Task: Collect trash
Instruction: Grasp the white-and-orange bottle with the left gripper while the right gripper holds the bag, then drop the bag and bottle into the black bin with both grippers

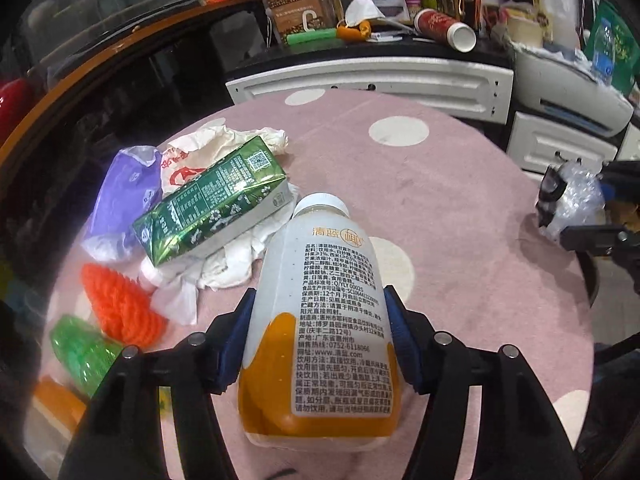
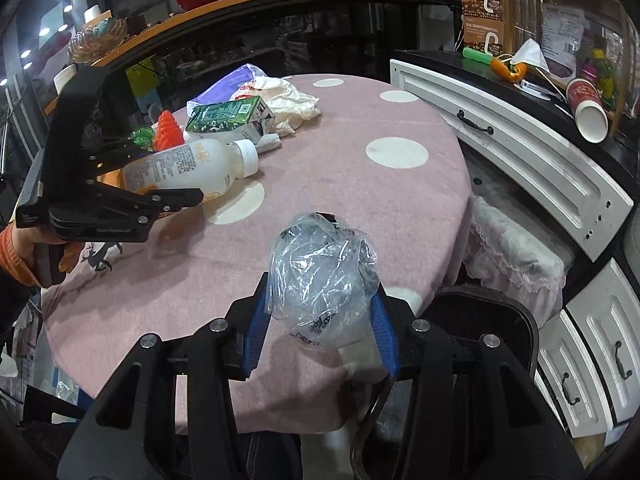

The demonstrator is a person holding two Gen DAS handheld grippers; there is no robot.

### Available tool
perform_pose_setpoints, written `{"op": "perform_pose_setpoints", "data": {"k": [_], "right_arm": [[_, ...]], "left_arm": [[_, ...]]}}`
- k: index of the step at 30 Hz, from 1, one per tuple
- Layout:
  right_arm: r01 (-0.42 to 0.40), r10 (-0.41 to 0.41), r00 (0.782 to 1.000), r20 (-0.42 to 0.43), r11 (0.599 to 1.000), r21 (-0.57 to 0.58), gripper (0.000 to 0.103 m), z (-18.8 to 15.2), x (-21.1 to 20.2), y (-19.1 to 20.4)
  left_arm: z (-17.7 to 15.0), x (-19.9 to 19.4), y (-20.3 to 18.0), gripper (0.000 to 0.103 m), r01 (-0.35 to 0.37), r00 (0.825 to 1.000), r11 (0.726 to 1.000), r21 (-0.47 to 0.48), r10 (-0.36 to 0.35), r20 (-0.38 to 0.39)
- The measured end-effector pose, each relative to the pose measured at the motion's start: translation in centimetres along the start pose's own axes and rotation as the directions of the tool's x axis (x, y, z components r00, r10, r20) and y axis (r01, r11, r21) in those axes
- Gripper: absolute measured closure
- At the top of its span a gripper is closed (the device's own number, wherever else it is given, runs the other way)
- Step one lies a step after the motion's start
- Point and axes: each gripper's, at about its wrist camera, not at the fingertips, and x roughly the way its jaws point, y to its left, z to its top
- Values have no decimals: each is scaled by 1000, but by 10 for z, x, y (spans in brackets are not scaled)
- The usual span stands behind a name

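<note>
My left gripper [image 1: 320, 308] is shut on a white plastic juice bottle [image 1: 320, 300] with some orange juice left, held over the pink dotted table [image 1: 440, 200]. The bottle also shows in the right wrist view [image 2: 188, 168]. My right gripper [image 2: 320, 308] is shut on a crumpled clear plastic wrapper [image 2: 320, 276] near the table's right edge; it shows from the left wrist view too [image 1: 576, 196]. A green drink carton [image 1: 212, 200] lies on crumpled white tissues [image 1: 228, 264], with a purple bag [image 1: 124, 196] beside it.
An orange ridged cone [image 1: 120, 304] and a green one [image 1: 80, 348] lie at the table's left. A dark bin [image 2: 480, 340] stands below the table's right edge. White drawers [image 2: 520, 152] and a cluttered counter with a tipped red paper cup [image 2: 588, 112] lie behind.
</note>
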Motion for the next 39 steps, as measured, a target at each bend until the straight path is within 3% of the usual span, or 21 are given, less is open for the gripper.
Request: {"op": "perform_pose_setpoints", "data": {"k": [6,16,24,28,35,39], "right_arm": [[14,-15,1000,20,1000,11,57,-17,-20,-5],[84,-85,996,20,994,68,57,-47,-51,-38],[228,-198,967,-159,953,200,57,-84,-21,-116],[262,-187,945,-269,924,277,57,-107,12,-151],[270,-139,920,-367,902,335,56,-140,57,-175],[286,-136,907,-398,893,347,43,-154,74,-176]], "left_arm": [[-9,-33,-16,42,62,994,996,-69,-55,90],[-12,-82,-67,42,156,960,983,-96,-128,249],[3,-84,-114,42,265,930,962,-69,-236,281],[11,-74,-137,42,295,924,954,-53,-271,270],[19,-60,-166,42,315,922,949,-24,-300,245],[20,-51,-180,42,325,922,945,-10,-315,225]]}}
